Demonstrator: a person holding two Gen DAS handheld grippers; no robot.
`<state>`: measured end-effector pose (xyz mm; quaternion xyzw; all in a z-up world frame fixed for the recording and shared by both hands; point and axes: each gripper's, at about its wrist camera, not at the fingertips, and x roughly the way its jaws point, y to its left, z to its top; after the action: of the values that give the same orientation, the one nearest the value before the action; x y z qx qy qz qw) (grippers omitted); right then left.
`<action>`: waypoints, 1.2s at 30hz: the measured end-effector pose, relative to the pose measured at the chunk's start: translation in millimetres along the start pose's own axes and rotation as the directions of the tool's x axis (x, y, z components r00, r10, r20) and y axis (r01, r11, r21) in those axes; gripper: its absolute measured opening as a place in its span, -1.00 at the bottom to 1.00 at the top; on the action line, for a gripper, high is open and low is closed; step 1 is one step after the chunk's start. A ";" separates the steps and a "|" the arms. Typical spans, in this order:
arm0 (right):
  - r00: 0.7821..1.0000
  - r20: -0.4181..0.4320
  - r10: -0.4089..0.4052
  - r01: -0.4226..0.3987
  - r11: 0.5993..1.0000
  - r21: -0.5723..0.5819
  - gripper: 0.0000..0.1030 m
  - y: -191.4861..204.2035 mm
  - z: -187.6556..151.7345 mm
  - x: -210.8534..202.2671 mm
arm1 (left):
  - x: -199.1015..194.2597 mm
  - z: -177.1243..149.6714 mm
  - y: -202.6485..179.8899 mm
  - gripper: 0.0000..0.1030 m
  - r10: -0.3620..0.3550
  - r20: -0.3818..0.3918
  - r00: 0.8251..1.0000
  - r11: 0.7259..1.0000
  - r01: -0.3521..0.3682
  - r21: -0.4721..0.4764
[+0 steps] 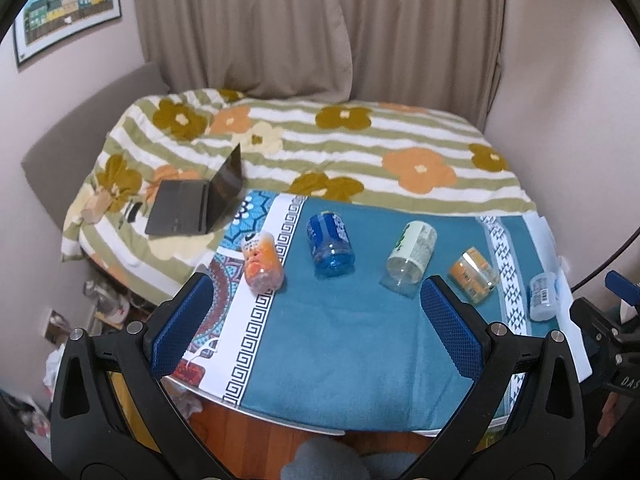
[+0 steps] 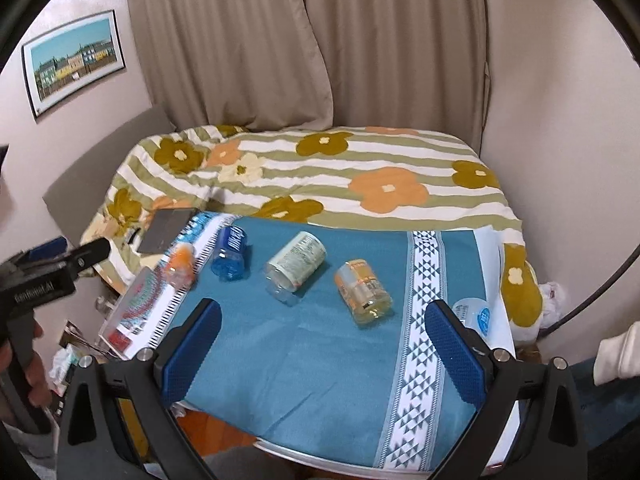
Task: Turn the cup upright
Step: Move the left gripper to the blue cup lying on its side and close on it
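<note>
The cups look like clear glossy plastic with printed labels: the blue cup mid-frame, the white-labelled cup right of it, the orange cup further right; the cloth on the bench is matt teal woven fabric; the fingers carry blue, finely dimpled rubbery pads on matt black plastic; the bed quilt is soft, puckered cotton.

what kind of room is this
Most likely a bedroom at home: a bed with a floral duvet, drawn curtains behind it, and a framed picture on the wall.
</note>
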<state>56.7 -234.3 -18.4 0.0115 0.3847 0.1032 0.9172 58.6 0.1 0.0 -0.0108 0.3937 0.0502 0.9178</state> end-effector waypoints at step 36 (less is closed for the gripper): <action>0.916 -0.344 -0.207 0.272 0.950 0.151 0.97 8.6 19.1 178.3 | 343.5 39.8 -7.7 0.95 -0.195 -0.613 0.765 0.979 0.194 -0.068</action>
<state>190.4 -189.4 -129.5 0.0371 0.5367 -0.0482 0.8416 323.4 23.5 -221.3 -0.0677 0.6685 -0.0511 0.7389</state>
